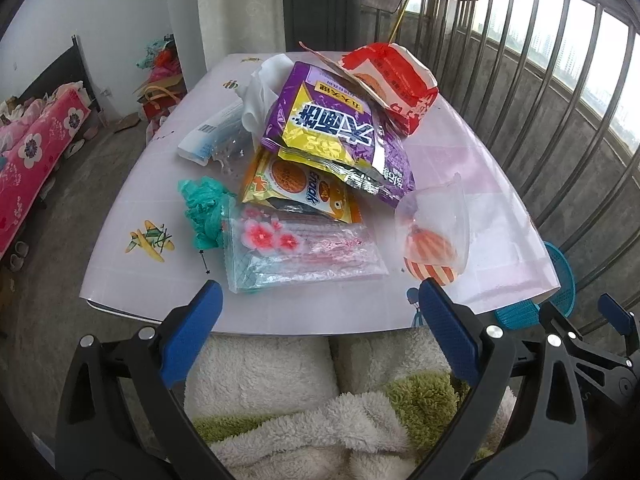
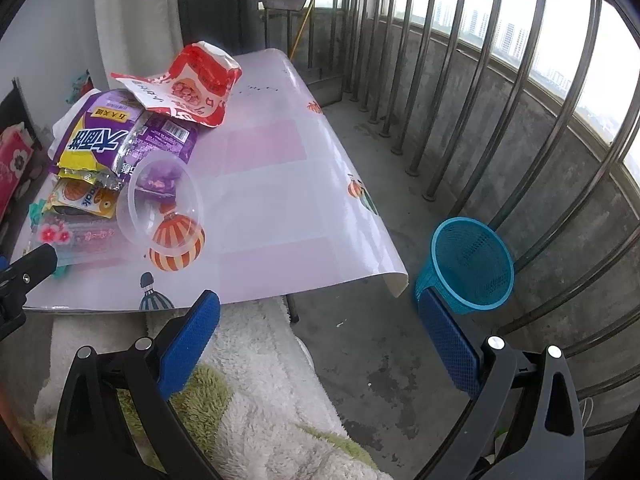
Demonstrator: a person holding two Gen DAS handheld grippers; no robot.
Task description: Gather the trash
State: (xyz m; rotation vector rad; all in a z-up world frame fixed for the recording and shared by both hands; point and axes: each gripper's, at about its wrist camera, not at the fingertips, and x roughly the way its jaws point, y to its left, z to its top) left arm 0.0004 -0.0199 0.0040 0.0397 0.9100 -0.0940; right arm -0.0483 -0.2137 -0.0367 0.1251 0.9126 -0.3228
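A pile of trash lies on the table [image 1: 320, 312]: a purple-yellow snack bag [image 1: 332, 128], a red-white bag [image 1: 392, 80], an orange snack wrapper [image 1: 304, 192], a clear flowered packet [image 1: 304, 252], a teal crumpled piece [image 1: 202, 212], a white tube [image 1: 212, 136] and a clear plastic cup [image 1: 438, 216]. The cup also shows in the right wrist view [image 2: 164, 204], lying on its side. A blue mesh basket [image 2: 468, 264] stands on the floor right of the table. My left gripper [image 1: 320, 304] is open and empty at the table's near edge. My right gripper [image 2: 320, 312] is open and empty, off the table's near right corner.
Metal railing bars [image 2: 480, 100] run along the right over a concrete floor [image 2: 380, 360]. A fluffy white-green garment [image 1: 304, 400] is below both grippers. A bed with pink bedding [image 1: 36, 144] is at the left. The table's right half [image 2: 280, 200] is bare.
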